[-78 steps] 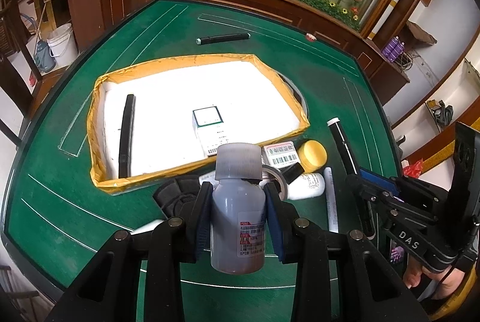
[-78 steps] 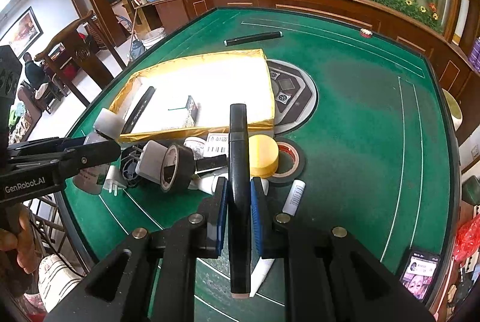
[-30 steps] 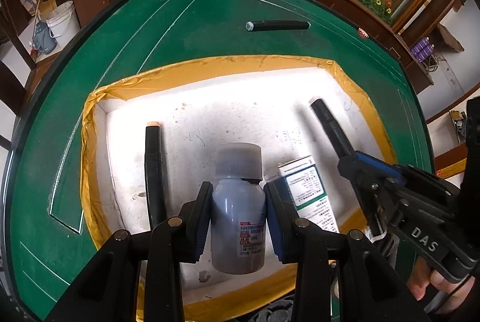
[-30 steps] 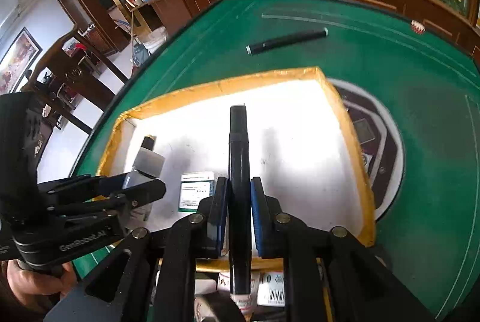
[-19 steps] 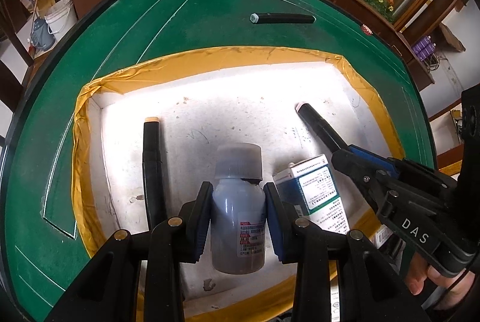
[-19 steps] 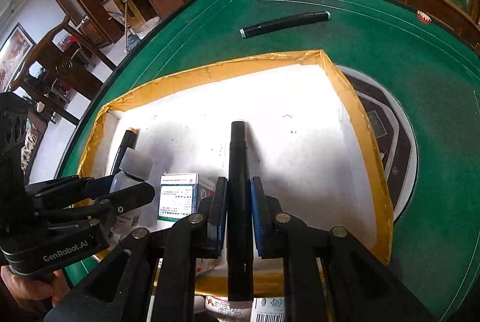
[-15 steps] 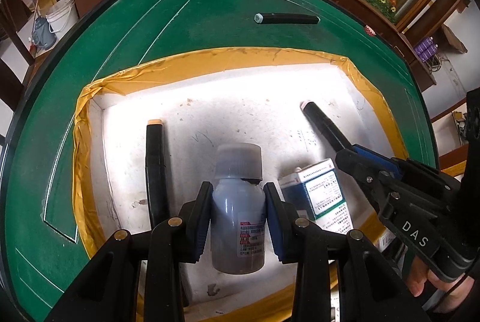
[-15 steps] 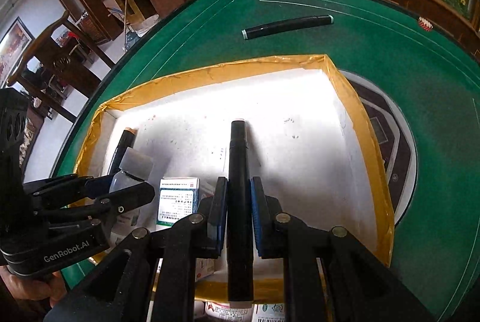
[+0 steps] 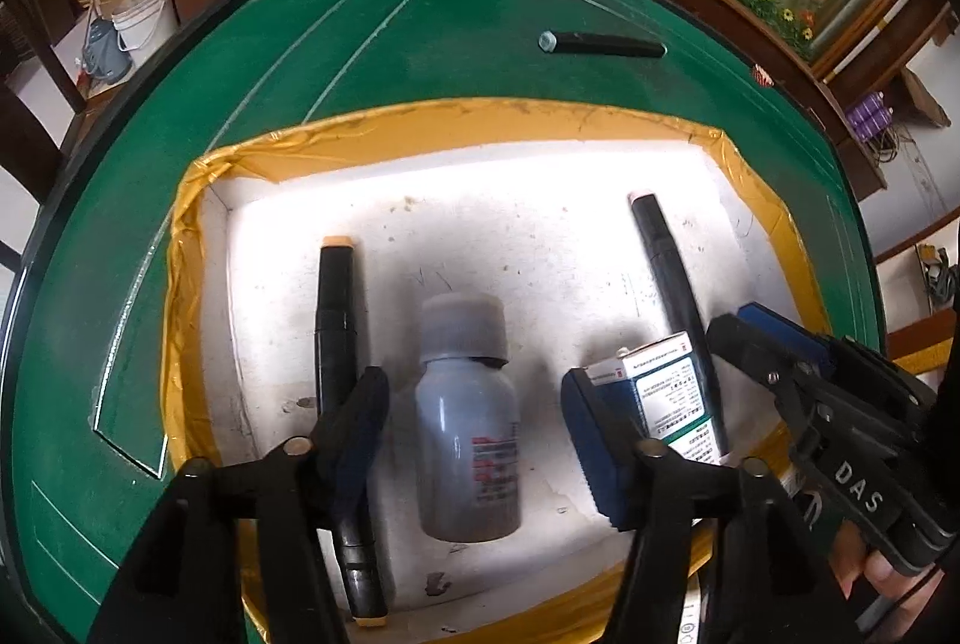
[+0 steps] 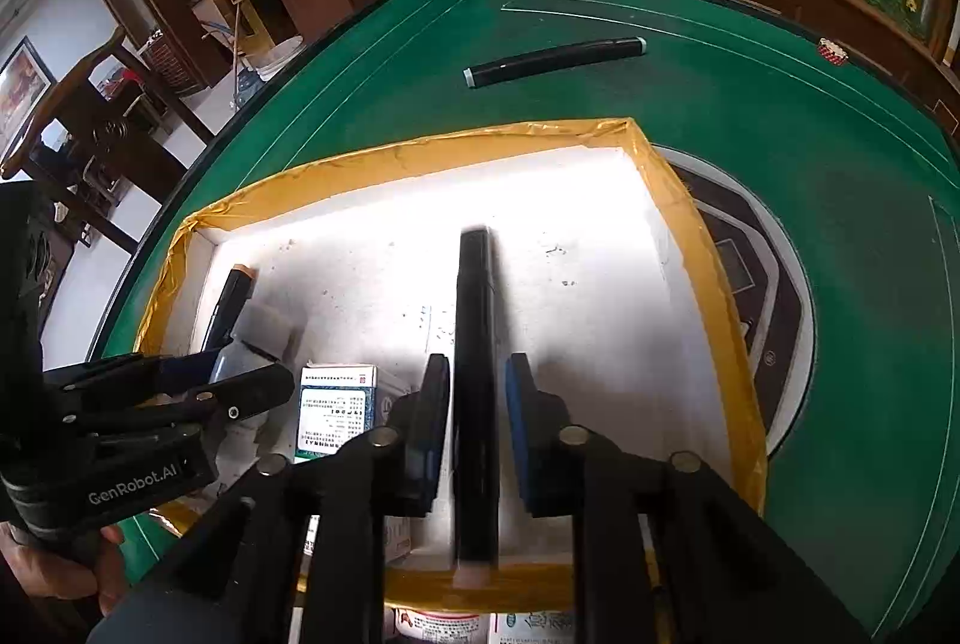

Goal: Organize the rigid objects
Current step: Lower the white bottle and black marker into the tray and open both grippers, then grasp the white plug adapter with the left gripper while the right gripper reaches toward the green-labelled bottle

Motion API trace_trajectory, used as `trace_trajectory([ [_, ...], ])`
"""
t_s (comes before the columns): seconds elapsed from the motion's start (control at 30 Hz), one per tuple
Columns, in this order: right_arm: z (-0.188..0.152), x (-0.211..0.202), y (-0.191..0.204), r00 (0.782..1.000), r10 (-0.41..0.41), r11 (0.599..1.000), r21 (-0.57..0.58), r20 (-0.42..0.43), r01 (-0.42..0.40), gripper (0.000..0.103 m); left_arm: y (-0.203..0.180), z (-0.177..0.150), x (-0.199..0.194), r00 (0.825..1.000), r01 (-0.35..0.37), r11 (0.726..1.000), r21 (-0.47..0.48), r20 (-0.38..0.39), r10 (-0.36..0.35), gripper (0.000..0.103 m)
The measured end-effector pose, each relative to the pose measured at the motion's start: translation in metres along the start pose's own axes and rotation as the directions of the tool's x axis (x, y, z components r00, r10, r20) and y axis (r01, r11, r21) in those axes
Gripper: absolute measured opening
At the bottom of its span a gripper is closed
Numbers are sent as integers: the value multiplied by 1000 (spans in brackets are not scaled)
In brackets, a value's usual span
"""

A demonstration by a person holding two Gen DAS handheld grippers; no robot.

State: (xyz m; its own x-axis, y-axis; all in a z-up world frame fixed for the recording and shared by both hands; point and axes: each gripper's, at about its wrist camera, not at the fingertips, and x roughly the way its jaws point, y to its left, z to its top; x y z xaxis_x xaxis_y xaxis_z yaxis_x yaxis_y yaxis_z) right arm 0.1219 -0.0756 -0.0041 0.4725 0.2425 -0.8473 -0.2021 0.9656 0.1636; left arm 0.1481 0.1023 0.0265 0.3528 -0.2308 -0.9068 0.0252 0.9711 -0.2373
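Bottle (image 9: pixel 468 428) label print blurred, unreadable. Left gripper (image 9: pixel 474 440) arm hides part of marker (image 9: pixel 339 374) beside bottle. Box (image 10: pixel 336 404) text too small.

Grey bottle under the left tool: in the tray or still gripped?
In the tray. The grey bottle lies on the white tray floor; the left tool stands open, gaps on both sides.

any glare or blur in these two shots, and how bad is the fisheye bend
Left wrist view: the white floor of the tray blows out in a bright band along its far wall, the bottle is sharp, and the table edge bows strongly. Right wrist view: the same washed-out band, and the black marker between the open fingers is smeared, its ends soft.
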Motion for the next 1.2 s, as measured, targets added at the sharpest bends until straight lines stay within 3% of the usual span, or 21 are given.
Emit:
trace_trajectory([
  [0.6,-23,-63,-2,994,65,998,18,92,-67,68,-11,-22,-34,998,-39,999,-29,45,40,78],
  [1.07,-48,-92,2,990,105,994,-25,99,-103,86,-11,-56,-63,994,-68,994,-83,74,75,79],
  [1.2,-55,-100,4,987,120,992,-41,103,-116,90,-9,-65,-76,991,-91,990,-105,92,101,90],
])
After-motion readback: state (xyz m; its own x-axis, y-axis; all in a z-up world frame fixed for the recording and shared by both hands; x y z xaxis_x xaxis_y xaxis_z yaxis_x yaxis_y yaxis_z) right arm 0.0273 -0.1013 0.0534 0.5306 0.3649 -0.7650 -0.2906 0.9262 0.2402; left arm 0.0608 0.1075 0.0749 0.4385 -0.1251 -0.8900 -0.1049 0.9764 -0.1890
